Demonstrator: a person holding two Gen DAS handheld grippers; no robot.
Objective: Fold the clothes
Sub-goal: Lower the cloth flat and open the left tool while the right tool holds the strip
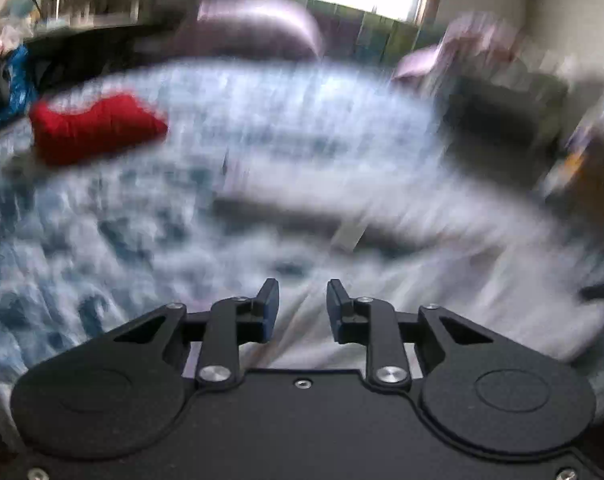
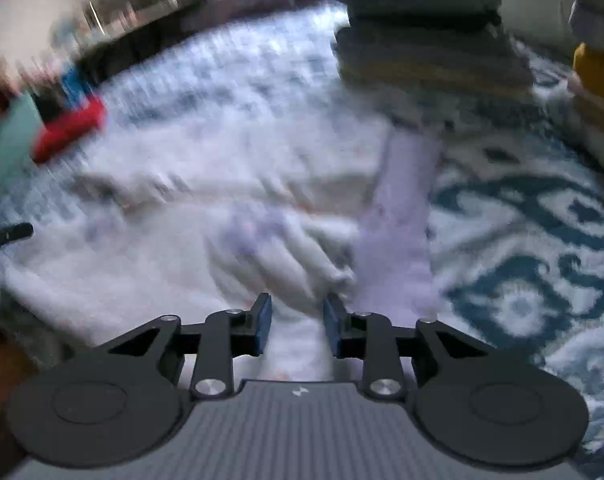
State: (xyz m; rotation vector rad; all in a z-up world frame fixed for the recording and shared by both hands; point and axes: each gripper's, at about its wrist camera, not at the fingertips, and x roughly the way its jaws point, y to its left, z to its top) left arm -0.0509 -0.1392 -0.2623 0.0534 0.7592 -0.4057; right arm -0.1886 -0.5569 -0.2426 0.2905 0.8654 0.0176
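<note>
Left wrist view, blurred: the left tool [image 1: 302, 307] hangs with a narrow gap, gripping nothing, above one white garment [image 1: 382, 280] on the blue-patterned bed [image 1: 61, 248]. One red item [image 1: 93, 126] lies far left.

Right wrist view: the right tool [image 2: 297, 320], likewise narrowly parted, hovers over the garment [image 2: 205, 216]. Only here, one stack [image 2: 430, 52] of folded clothes shows beyond.

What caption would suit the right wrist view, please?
Open right tool above a white garment on a blue patterned bedspread.
</note>
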